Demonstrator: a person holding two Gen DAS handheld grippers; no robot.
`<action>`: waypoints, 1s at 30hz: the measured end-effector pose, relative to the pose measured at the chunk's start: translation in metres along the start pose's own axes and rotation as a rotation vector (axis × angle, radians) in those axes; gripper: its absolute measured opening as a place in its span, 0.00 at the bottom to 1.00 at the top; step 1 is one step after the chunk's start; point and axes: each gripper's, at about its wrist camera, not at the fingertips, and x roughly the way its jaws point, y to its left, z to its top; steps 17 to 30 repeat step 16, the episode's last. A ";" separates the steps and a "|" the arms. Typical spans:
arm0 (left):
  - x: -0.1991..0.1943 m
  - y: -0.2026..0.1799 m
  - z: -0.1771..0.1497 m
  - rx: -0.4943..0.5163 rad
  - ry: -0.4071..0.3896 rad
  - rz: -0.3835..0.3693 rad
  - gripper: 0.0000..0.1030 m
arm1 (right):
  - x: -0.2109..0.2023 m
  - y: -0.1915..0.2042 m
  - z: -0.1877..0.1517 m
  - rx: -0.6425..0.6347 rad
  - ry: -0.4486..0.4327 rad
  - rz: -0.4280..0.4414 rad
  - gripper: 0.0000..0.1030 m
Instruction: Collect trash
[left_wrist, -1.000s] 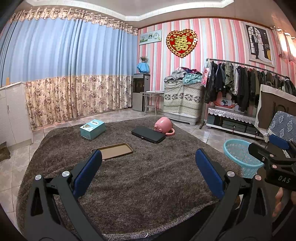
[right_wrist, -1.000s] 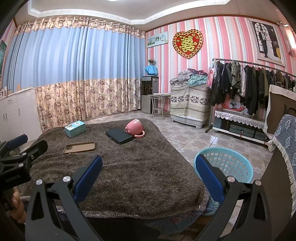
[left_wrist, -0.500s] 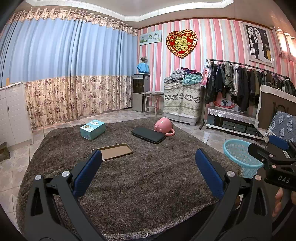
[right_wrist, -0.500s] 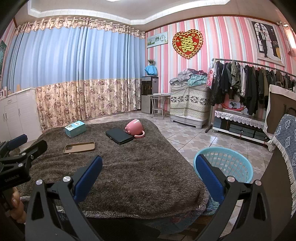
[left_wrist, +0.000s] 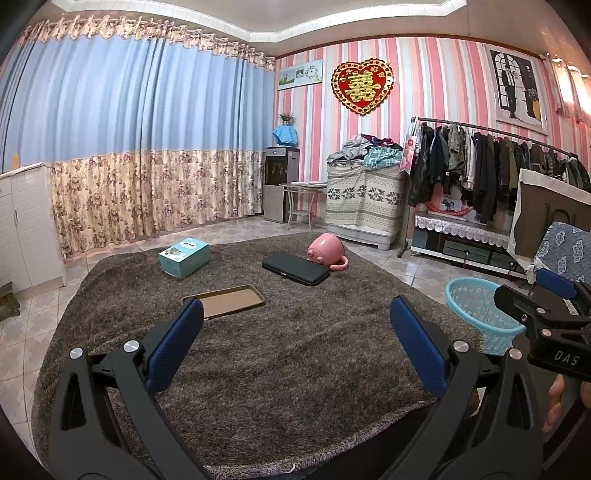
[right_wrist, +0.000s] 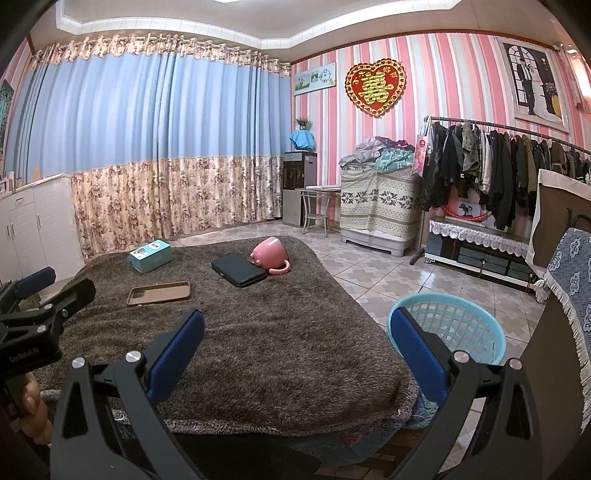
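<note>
On the brown shaggy cover (left_wrist: 280, 354) lie a teal box (left_wrist: 184, 256), a brown phone case (left_wrist: 225, 301), a black flat case (left_wrist: 295, 268) and a pink mug (left_wrist: 327, 252) tipped on its side against it. The same things show in the right wrist view: box (right_wrist: 150, 255), phone case (right_wrist: 159, 293), black case (right_wrist: 239, 270), mug (right_wrist: 270, 255). A light blue basket (right_wrist: 454, 332) stands on the floor at the right, also in the left wrist view (left_wrist: 480, 314). My left gripper (left_wrist: 295, 343) and right gripper (right_wrist: 295, 347) are open and empty at the near edge.
A white cabinet (left_wrist: 26, 229) stands at the left. A clothes rack (left_wrist: 487, 166), a covered stack (left_wrist: 364, 199) and a water dispenser (left_wrist: 279, 184) line the far wall. A blue-patterned chair cover (right_wrist: 570, 266) is at the right. Tiled floor (right_wrist: 369, 269) surrounds the cover.
</note>
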 end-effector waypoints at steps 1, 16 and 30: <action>0.000 0.000 0.000 0.000 0.000 0.000 0.95 | 0.001 -0.001 0.000 0.000 0.000 0.000 0.96; -0.001 0.002 0.012 0.000 -0.002 -0.006 0.95 | 0.000 0.000 0.000 0.000 0.001 0.000 0.96; -0.001 0.002 0.012 0.000 -0.002 -0.006 0.95 | 0.000 0.000 0.000 0.000 0.001 0.000 0.96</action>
